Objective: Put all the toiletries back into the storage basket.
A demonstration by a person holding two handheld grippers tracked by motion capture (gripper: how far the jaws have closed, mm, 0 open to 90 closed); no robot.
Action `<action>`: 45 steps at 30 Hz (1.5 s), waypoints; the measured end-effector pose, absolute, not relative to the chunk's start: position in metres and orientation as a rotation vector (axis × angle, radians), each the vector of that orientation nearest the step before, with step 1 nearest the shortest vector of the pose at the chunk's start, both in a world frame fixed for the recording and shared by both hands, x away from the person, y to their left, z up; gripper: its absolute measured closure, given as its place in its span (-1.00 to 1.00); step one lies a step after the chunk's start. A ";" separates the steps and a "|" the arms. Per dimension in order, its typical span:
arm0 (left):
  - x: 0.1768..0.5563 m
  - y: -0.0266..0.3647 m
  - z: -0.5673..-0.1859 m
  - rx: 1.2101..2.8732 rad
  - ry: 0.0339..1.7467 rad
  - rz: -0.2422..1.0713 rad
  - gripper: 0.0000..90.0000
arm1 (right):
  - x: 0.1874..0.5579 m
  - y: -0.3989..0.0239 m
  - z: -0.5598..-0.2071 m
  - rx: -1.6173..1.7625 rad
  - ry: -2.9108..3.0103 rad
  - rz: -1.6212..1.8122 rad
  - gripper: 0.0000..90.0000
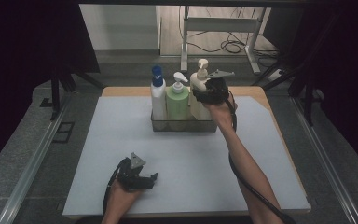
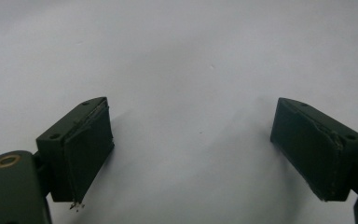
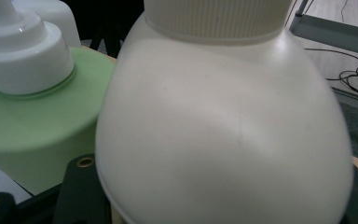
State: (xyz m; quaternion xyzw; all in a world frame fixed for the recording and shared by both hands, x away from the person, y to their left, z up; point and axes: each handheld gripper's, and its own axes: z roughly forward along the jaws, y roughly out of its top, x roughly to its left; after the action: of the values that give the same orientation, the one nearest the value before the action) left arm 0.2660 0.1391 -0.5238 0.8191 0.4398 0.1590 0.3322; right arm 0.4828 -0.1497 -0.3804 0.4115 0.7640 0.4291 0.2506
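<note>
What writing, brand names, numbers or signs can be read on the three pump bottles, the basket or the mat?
None: no readable text.
White bottle with the blue pump: no print seen.
Green bottle: plain.
Cream bottle: plain up close.
Basket and mat: unmarked.

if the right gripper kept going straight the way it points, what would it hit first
The cream pump bottle. It looms right ahead of the right gripper, apparently already between the jaws, rightmost of three in the wire basket. Whether the pads touch it I can't tell.
</note>
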 end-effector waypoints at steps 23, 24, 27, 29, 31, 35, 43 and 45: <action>0.266 0.139 -0.524 2.142 1.149 0.416 -0.72 | 0.480 -0.153 -0.405 1.175 2.133 1.110 -0.14; 0.266 0.139 -0.524 2.142 1.149 0.415 -0.72 | 0.480 -0.153 -0.406 1.177 2.135 1.108 -0.14; 0.266 0.139 -0.524 2.141 1.150 0.414 -0.72 | 0.480 -0.153 -0.408 1.181 2.137 1.104 -0.14; 0.266 0.139 -0.524 2.140 1.150 0.414 -0.72 | 0.480 -0.154 -0.409 1.178 2.142 1.097 -0.14; 0.266 0.139 -0.524 2.141 1.149 0.414 -0.72 | 0.479 -0.153 -0.411 1.181 2.143 1.092 -0.14; 0.266 0.139 -0.524 2.140 1.148 0.417 -0.72 | 0.479 -0.154 -0.414 1.183 2.151 1.083 -0.14; 0.266 0.139 -0.524 2.142 1.149 0.416 -0.72 | 0.479 -0.155 -0.420 1.188 2.159 1.083 -0.16; 0.266 0.139 -0.524 2.142 1.149 0.417 -0.72 | 0.479 -0.156 -0.420 1.188 2.158 1.087 -0.16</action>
State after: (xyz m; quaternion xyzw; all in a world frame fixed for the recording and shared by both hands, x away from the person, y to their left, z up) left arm 0.2659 0.1391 -0.5237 0.8195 0.4396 0.1594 0.3313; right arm 0.4790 -0.1557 -0.4203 0.4301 0.7815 0.3934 0.2227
